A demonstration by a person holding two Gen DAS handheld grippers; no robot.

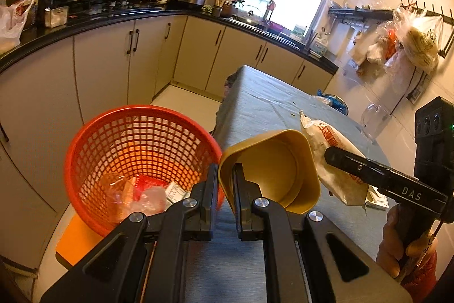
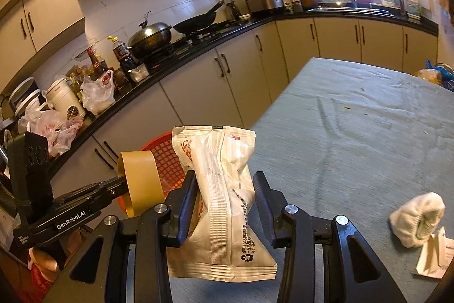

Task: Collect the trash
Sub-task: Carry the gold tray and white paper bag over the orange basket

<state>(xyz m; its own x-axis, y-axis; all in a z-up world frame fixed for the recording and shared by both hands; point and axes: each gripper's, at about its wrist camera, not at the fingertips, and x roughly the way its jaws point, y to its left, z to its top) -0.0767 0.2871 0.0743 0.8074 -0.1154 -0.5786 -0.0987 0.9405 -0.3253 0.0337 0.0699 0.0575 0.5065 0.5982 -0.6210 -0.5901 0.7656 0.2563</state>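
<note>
Kitchen cabinets and a dark counter wrap round the room, and in front of them stands the bench point(image 2: 369, 132) under a grey-blue cloth. Off its left edge, lower down on the floor, sits the red basket point(image 1: 93, 149), already holding some wrappers and clear plastic.

The left claw point(image 1: 225, 183) is clamped on the wall of a tan cup point(image 1: 272, 161), one finger inside and one outside, the cup's mouth facing back toward the camera. The cup hangs at the bench edge, just right of the basket rim, so the basket lies to the left and below. This is the nearer hand to the basket.

The right claw point(image 2: 224, 203) grips a white snack bag point(image 2: 224, 189) by its middle, the bag's long axis running roughly upright between the fingers. It hangs over the bench, with the cup between it and the basket.

Farther right on the bench lie a crumpled white wad point(image 2: 417, 220) and a paper scrap point(image 2: 434, 257), not yet collected.
</note>
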